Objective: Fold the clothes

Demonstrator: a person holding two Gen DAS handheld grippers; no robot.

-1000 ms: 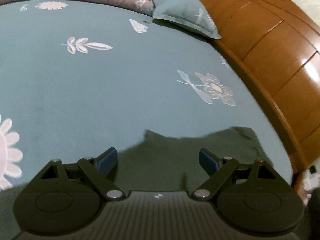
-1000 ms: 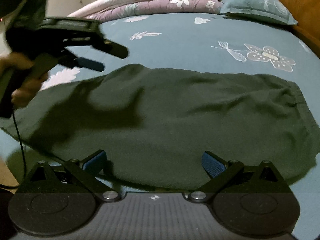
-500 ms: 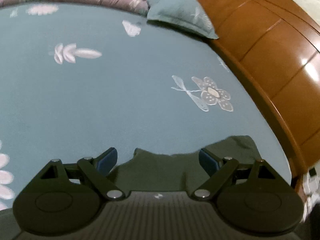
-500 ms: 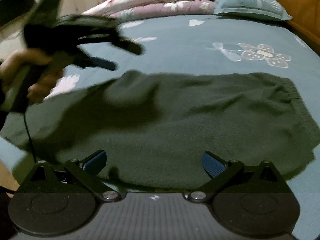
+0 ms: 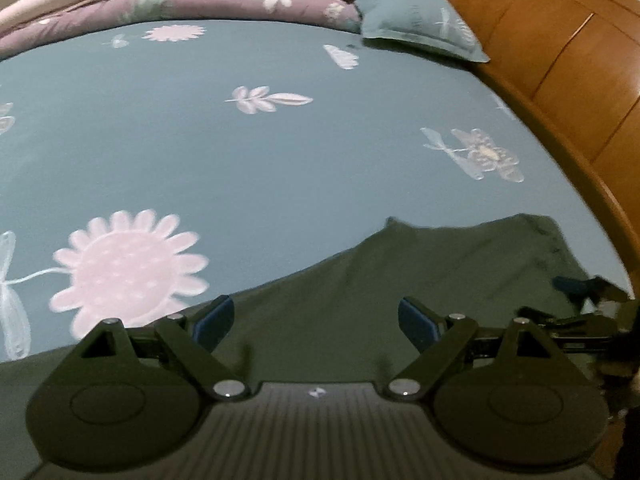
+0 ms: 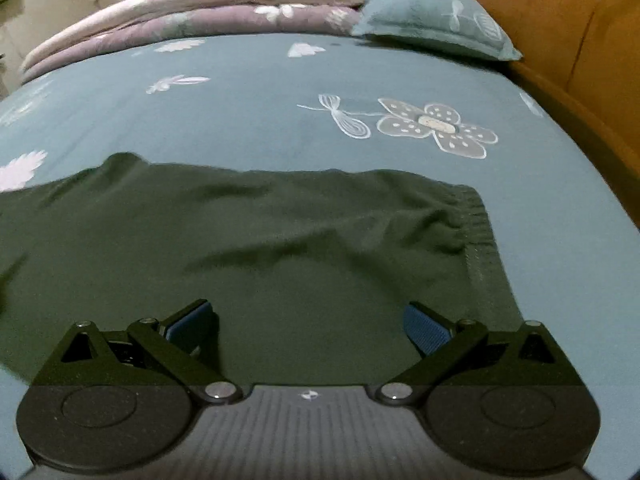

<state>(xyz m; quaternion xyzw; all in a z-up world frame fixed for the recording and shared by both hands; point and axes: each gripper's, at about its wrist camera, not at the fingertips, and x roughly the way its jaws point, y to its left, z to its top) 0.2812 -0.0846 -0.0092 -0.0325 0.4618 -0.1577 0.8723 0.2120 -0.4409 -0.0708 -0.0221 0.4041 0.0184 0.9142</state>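
Currently, jaws: both spread wide, holding nothing.
left gripper point(image 5: 314, 320): hovering above dark green garment point(image 5: 420, 280), pads clear of cloth.
right gripper point(image 6: 308, 322): above same garment point(image 6: 260, 248), near elastic waistband point(image 6: 482, 240).
garment location: spread flat on teal floral bedsheet point(image 6: 260, 120), beside wooden bed frame point(image 5: 560, 80).
risk: pinching sheet along with cloth, dragging both.
risk: grabbing one layer only, skewed fold.

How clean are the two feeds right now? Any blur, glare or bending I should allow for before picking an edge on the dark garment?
Left wrist view: slight motion blur on the pink flower, glare on the wooden headboard, bed edge bowed by the fisheye. Right wrist view: sharper, dim light, the dark garment shows soft wrinkles and its waistband reads clearly; the corners go black.
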